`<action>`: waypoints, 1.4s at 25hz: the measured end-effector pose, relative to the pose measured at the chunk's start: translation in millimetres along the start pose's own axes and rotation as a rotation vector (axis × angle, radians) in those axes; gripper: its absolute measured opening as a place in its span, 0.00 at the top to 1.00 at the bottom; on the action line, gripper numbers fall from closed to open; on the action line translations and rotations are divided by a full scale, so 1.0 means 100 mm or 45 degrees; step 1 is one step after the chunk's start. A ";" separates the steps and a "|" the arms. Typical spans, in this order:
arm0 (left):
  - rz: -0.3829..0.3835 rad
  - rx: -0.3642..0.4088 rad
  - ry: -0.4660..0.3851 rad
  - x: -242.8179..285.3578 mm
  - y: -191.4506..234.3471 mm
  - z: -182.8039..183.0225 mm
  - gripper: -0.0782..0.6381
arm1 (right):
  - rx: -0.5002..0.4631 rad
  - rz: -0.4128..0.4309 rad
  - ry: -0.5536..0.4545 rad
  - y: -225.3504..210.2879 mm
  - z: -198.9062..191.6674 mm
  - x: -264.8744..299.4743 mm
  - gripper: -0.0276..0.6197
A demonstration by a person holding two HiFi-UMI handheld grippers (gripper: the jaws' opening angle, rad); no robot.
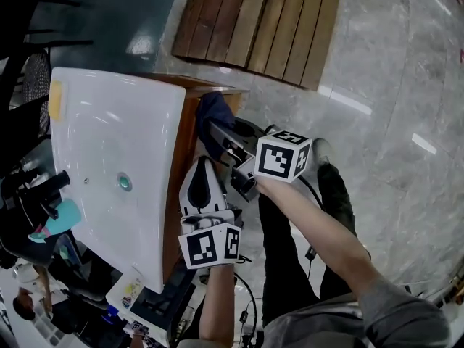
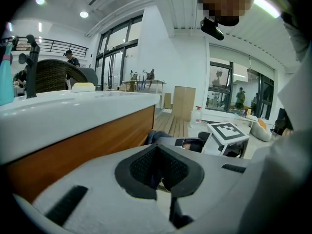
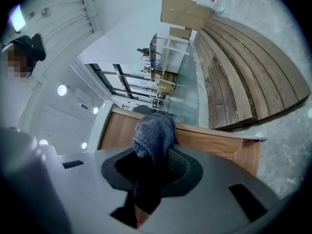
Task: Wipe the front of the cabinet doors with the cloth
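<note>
My right gripper (image 3: 152, 177) clamps the cloth (image 3: 155, 130), cabinet door (image 3: 214, 143) dead ahead; left gripper (image 2: 158, 172), closed empty, sits alongside.

Looking steeply down on a white sink top (image 1: 109, 143) set over a wooden cabinet front (image 1: 187, 151). At the tip of the right gripper (image 1: 214, 130), a dark blue cloth (image 1: 214, 111), bunched against the cabinet's far upper corner. Just beside it and nearer the camera, the left gripper (image 1: 201, 167), pointed along the same wooden face. At the basin's upper-left corner, a yellow block (image 1: 55, 100); along its left edge, a black tap (image 1: 45, 191) and a teal bottle (image 1: 61, 217). Beyond the cabinet, a slatted wooden platform (image 1: 261, 24) on pale marble floor (image 1: 391, 93).
</note>
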State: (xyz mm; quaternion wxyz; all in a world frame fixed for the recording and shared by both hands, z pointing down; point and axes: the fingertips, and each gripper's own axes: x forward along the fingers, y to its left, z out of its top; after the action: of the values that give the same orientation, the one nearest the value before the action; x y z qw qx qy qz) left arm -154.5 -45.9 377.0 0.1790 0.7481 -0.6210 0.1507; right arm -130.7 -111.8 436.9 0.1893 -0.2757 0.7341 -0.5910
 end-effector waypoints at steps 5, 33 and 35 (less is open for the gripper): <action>0.000 -0.012 0.005 -0.01 -0.01 -0.09 0.88 | -0.009 -0.042 0.005 -0.16 -0.05 0.08 0.82; 0.046 -0.036 0.093 0.15 0.03 -0.69 0.88 | 0.071 -0.490 0.121 -2.08 -0.33 0.17 0.82; 0.052 -0.035 0.100 0.14 0.05 -0.73 0.88 | 0.074 -0.506 0.124 -2.14 -0.35 0.16 0.82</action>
State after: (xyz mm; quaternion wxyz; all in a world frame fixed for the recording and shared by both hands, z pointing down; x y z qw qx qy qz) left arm -157.4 -25.8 448.3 0.2105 0.7261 -0.6307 0.1752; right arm -126.0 -127.1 654.1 0.0409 -0.3806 0.6562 -0.6503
